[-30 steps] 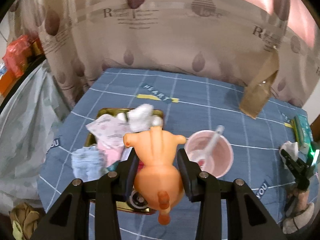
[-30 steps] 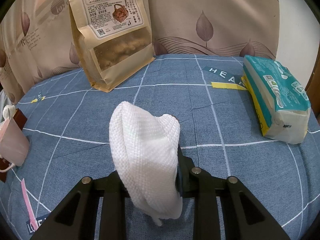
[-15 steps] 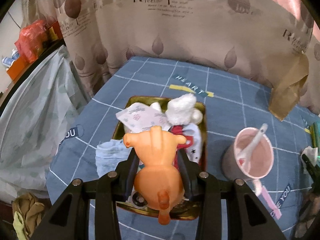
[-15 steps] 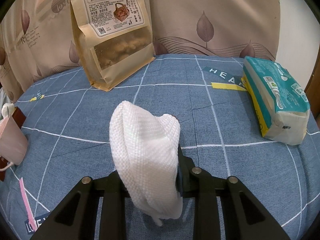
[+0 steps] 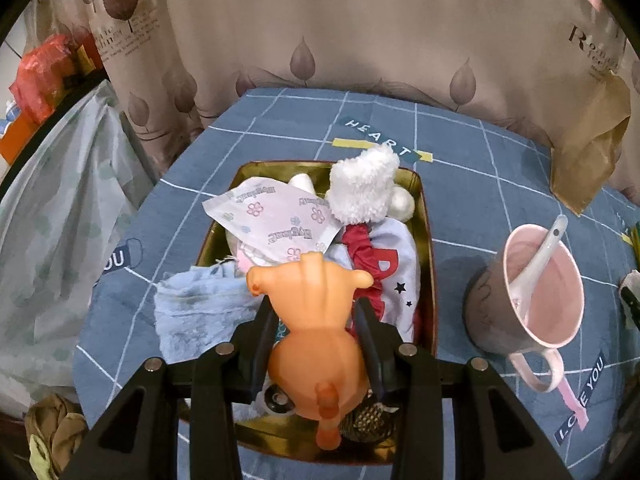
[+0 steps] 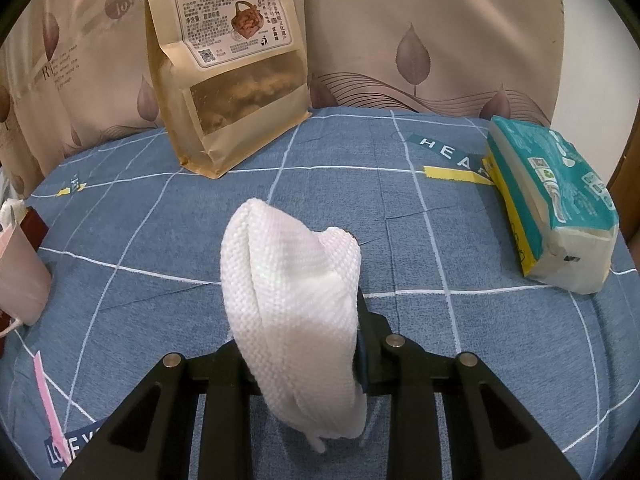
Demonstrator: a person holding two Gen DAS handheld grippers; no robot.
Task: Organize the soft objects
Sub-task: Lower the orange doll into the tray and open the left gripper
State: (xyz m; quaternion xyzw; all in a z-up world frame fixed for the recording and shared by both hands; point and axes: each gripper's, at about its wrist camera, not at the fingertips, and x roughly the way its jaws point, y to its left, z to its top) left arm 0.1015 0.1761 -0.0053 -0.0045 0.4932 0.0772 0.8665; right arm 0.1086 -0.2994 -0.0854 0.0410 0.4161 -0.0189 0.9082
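Note:
My left gripper (image 5: 314, 320) is shut on an orange rubber pig toy (image 5: 316, 336) and holds it above a gold tray (image 5: 424, 216). The tray holds a fluffy white sock (image 5: 364, 188), a flowered packet (image 5: 276, 216), a red and white cloth (image 5: 392, 264) and a light blue cloth (image 5: 196, 312) that hangs over its left rim. My right gripper (image 6: 304, 300) is shut on a white knitted cloth (image 6: 292, 292), held above the blue checked tablecloth (image 6: 420, 248). The cloth hides the fingertips.
A pink mug with a white spoon (image 5: 532, 292) stands right of the tray; it also shows in the right wrist view (image 6: 20, 276). A brown snack bag (image 6: 232, 72) stands at the back. A teal tissue pack (image 6: 552, 200) lies at the right. A patterned curtain (image 5: 320, 40) hangs behind.
My left gripper has moved forward and left with the pig toy, from beside the mug to over the tray. The right gripper has stayed still with the white cloth.

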